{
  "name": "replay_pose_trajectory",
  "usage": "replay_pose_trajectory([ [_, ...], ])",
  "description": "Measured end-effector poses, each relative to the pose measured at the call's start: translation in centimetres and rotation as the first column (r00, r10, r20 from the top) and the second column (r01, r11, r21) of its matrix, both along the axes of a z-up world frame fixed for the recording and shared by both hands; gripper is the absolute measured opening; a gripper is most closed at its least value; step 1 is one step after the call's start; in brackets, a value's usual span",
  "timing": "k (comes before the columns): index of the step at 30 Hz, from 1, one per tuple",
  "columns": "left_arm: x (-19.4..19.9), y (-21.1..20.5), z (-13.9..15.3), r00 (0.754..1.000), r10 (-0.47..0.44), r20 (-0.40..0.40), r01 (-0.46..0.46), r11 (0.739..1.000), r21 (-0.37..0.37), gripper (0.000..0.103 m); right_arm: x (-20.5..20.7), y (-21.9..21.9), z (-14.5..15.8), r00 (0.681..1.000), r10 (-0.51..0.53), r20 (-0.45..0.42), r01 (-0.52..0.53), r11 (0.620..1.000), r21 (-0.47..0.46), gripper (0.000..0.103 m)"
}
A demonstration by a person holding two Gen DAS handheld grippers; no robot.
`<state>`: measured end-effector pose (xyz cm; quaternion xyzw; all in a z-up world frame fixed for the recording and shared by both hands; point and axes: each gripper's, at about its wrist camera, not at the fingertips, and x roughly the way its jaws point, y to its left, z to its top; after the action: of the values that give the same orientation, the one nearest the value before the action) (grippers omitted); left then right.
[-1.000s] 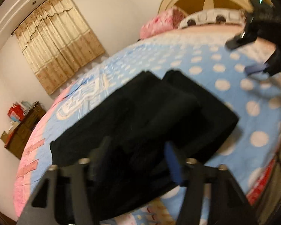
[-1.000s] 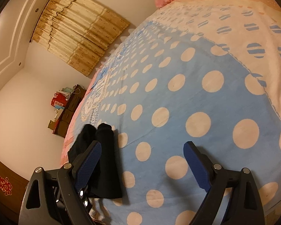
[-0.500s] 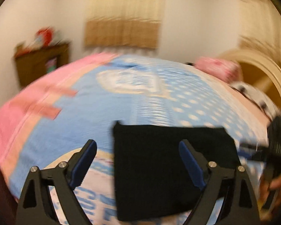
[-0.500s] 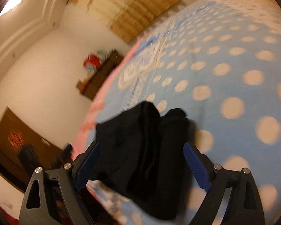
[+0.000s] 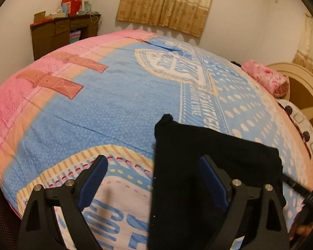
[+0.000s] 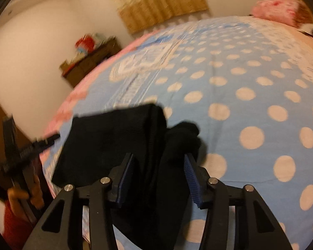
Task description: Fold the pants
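Black pants (image 5: 208, 166) lie on a bedspread (image 5: 114, 108) whose printed lettering is unreadable.

The left gripper (image 5: 154, 184) hangs wide apart over a folded black fabric pants bundle (image 5: 198, 166) lying on the blue dotted quilted bedspread (image 5: 114, 95).

Matt black cloth pants (image 5: 208, 156) on a soft printed fabric bedspread (image 5: 114, 104), dark wooden cabinet (image 5: 58, 35).

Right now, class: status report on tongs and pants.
Left tongs open, empty. Right tongs just closing around black pants; grip unconfirmed. Nothing in the way.
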<state>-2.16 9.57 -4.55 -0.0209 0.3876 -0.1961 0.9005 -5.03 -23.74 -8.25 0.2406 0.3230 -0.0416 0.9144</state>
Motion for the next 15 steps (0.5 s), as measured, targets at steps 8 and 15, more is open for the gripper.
replay_pose_trajectory([
  [8,-0.4,-0.9,-0.7,1.0,-0.015,0.007,0.014,0.998,0.067,0.092,1.3,2.2,0.1,1.0,0.025,-0.006,-0.025,0.999,-0.042,0.051],
  [15,-0.5,-1.4,-1.0,0.999,-0.018,0.03,0.014,0.992,0.126,0.092,2.5,4.3,-0.9,0.991,0.136,-0.017,-0.137,0.99,-0.019,0.024],
])
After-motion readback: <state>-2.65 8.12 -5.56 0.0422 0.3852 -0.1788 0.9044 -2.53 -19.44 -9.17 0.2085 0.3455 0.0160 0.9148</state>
